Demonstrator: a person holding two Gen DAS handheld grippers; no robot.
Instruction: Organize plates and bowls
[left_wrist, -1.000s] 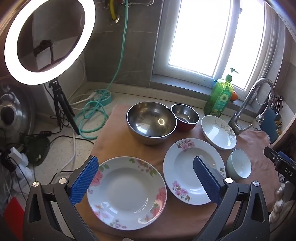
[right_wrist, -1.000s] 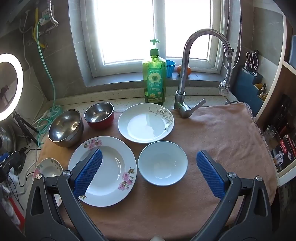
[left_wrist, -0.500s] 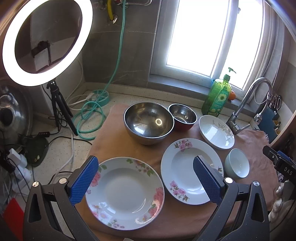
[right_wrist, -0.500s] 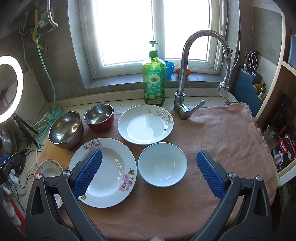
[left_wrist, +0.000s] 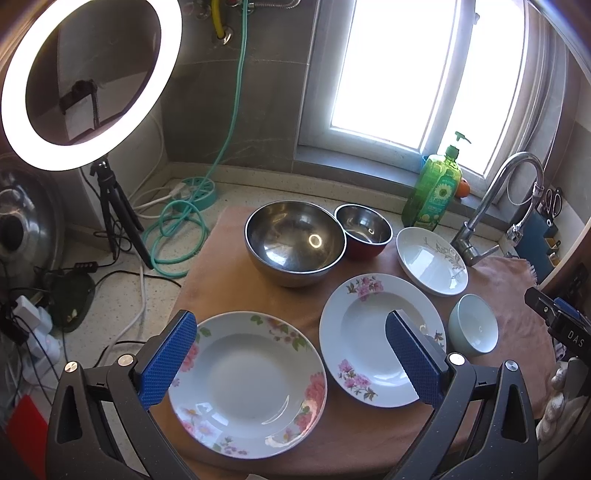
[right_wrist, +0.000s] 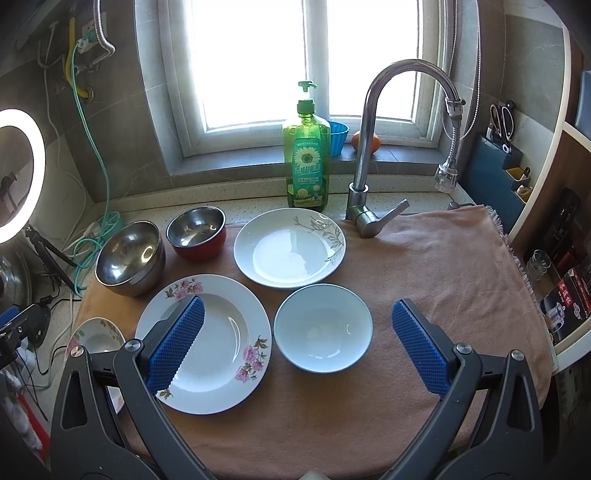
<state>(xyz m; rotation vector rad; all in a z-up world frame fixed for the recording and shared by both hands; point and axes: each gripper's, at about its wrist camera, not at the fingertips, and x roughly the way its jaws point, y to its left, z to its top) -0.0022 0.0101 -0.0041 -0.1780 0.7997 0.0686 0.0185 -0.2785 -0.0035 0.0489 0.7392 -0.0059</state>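
pink mat (right_wrist: 443, 266) — plates, bowls, open tongs

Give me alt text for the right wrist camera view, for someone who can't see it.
An open right gripper hovers empty over a pale blue bowl on a tan cloth, with three plates and two steel bowls spread out to the left. Behind them stand a green soap bottle and a faucet under a bright window.
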